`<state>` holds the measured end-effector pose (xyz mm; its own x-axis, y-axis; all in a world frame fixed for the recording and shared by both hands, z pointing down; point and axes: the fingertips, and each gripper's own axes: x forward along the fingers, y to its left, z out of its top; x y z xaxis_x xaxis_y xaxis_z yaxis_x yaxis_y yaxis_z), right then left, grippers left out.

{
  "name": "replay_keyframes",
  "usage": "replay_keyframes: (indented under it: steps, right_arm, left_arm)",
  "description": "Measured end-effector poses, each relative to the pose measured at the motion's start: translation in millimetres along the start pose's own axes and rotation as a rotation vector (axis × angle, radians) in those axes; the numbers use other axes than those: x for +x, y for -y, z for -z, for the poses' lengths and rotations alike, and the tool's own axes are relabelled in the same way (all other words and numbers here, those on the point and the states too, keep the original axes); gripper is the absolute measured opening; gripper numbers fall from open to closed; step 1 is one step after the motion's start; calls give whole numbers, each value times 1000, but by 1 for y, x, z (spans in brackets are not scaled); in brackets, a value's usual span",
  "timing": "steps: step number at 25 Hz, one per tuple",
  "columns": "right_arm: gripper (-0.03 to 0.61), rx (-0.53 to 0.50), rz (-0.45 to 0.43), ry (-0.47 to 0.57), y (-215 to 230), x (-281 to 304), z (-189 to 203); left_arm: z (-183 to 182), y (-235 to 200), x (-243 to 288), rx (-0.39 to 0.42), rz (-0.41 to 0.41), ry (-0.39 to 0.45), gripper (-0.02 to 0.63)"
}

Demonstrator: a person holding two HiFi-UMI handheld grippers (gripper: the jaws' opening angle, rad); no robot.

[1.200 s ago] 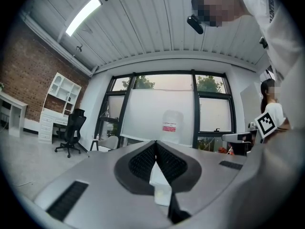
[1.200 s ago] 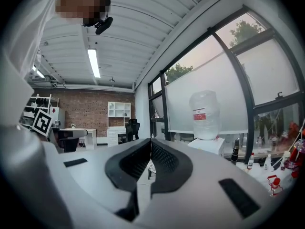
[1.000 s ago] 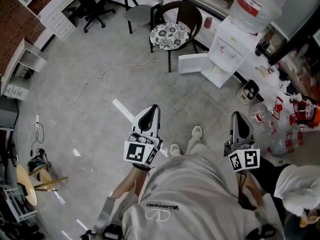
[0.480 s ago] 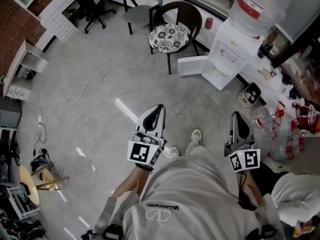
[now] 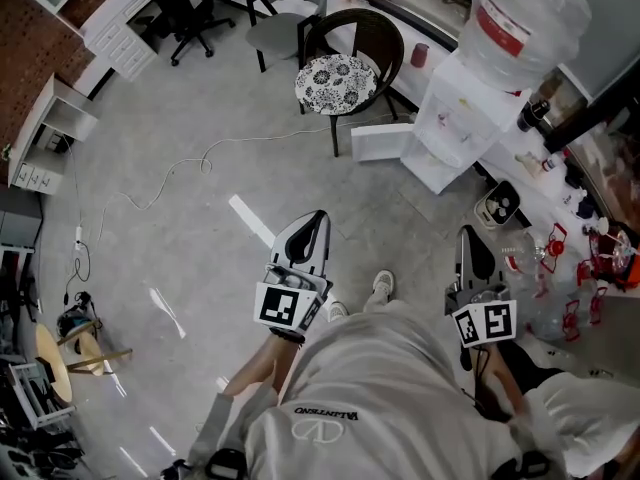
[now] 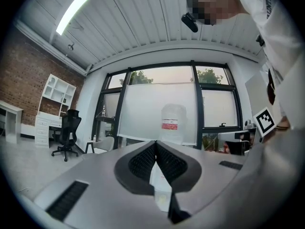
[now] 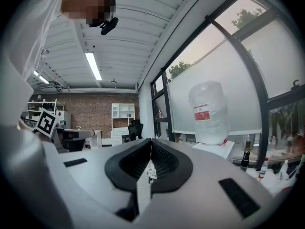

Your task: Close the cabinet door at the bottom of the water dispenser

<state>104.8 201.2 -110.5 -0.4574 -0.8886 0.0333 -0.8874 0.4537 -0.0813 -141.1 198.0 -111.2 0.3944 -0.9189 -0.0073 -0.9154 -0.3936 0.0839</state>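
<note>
In the head view, the white water dispenser [image 5: 455, 118] stands against the window wall at upper right, with a big clear plastic water bottle [image 5: 525, 18] on top. Its white bottom cabinet door [image 5: 380, 140] hangs open, swung out to the left over the grey concrete floor [image 5: 180, 98]. Just left of the door stands a dark wicker chair with a black-and-white patterned cushion [image 5: 338, 71]. A thin white cable [image 5: 190, 163] trails across the floor. The left gripper [image 5: 316, 218] and the right gripper [image 5: 467, 234] are held out level in front of the person's grey shirt [image 5: 380, 398], both well short of the dispenser and the door.

In the left gripper view, the left gripper's black ribbed jaws are clenched, meeting in a point, and the water bottle rises straight beyond them. A black office chair [image 6: 68, 132] sits at left.

In the right gripper view, the right gripper's jaws are likewise pressed together. The water bottle and the dispenser's white top stand to their right, against the window.
</note>
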Motion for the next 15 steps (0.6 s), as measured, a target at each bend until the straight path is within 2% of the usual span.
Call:
replay_keyframes:
  steps: [8,12,15]
  right_arm:
    - [15,21,-45,7,44,27,-3]
    - [15,26,-79,4,56,37,-2]
    - [15,36,-88,1,67,44,1]
  left_arm:
    - [-5,18,43,-3,-24,18,8]
    - [-1,18,53,16,-68,6,8]
    - [1,21,58,25,-72,13,8]
